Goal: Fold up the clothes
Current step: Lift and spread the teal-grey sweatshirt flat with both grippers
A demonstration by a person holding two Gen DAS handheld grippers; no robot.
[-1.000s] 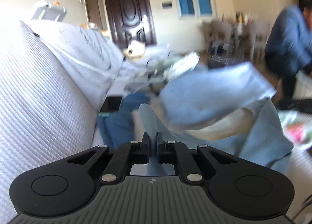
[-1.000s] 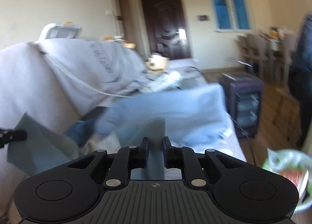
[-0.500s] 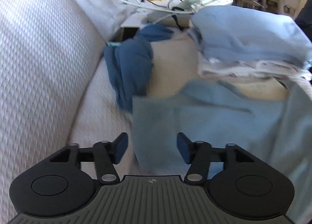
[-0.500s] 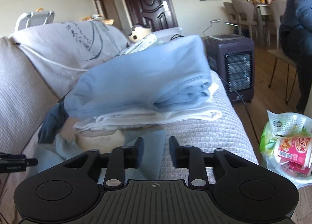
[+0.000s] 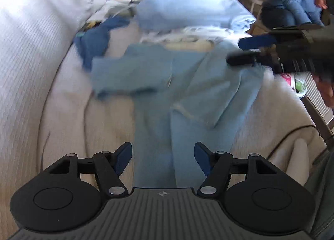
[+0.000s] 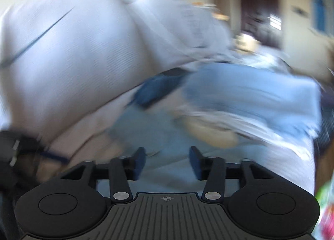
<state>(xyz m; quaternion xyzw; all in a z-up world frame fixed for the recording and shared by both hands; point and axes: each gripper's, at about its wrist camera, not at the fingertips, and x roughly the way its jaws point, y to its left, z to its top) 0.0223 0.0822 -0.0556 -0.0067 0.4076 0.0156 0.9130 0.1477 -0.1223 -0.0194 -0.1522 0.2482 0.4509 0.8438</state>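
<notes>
Both views motion-blurred, right wrist view worst. Dark blue cloth [image 5: 94,41] bunched against sofa back [image 5: 25,56]. Light blue garment [image 5: 173,85] spread on seat before folded stack [image 5: 192,10] (edges smeared). Left gripper [image 5: 162,156] and right gripper [image 6: 166,160] jaws opening, gripping nothing.

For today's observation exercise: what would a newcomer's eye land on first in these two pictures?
First, the light blue garment spread flat on the white sofa, straight ahead of the left hand-held gripper, whose jaws are opening with nothing pinched. Behind it sits a stack of folded clothes, beside a crumpled dark blue cloth by the backrest. The right hand-held gripper, also opening, reaches in from the right.
</notes>
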